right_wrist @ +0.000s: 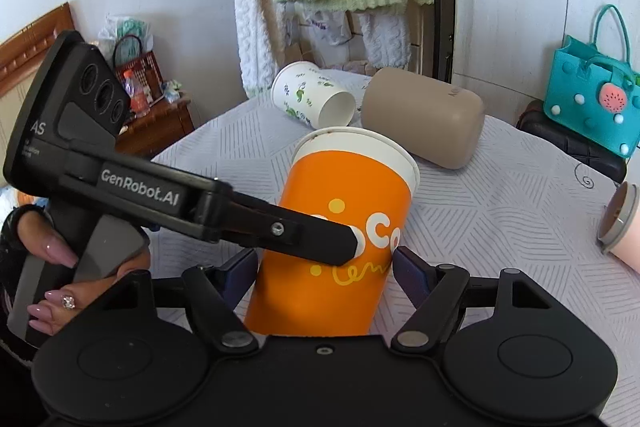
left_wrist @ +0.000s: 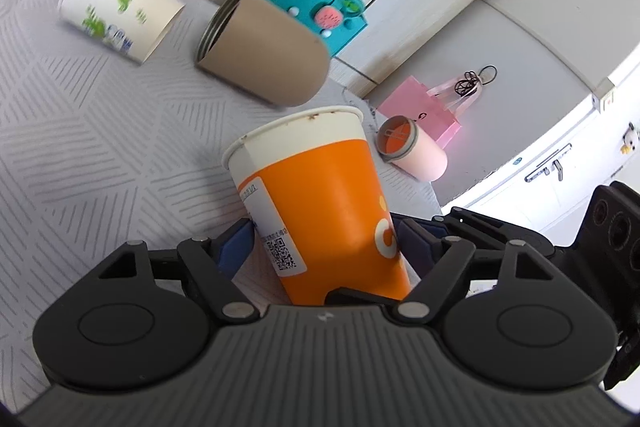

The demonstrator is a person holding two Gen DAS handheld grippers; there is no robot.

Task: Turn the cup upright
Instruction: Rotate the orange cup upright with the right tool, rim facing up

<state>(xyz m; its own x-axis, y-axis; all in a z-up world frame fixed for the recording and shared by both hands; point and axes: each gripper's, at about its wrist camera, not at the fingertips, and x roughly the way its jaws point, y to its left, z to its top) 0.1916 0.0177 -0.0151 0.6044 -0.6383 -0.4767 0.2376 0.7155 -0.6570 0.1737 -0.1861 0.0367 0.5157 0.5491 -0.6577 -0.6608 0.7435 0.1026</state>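
Note:
An orange paper cup (left_wrist: 320,195) with a white rim stands nearly upright, mouth up and slightly tilted, on the quilted white cloth. My left gripper (left_wrist: 324,241) is shut on its lower body, blue pads pressing both sides. In the right wrist view the same cup (right_wrist: 340,223) sits between the blue pads of my right gripper (right_wrist: 324,271), which stand a little off its sides, open. The left gripper's black finger (right_wrist: 304,235) crosses the cup's front there.
A white printed paper cup (left_wrist: 120,3) and a tan tumbler (left_wrist: 264,51) lie on their sides behind. A pink cup (left_wrist: 412,147) lies at the right. A teal bag (left_wrist: 320,7) and pink bag (left_wrist: 420,111) sit off the table.

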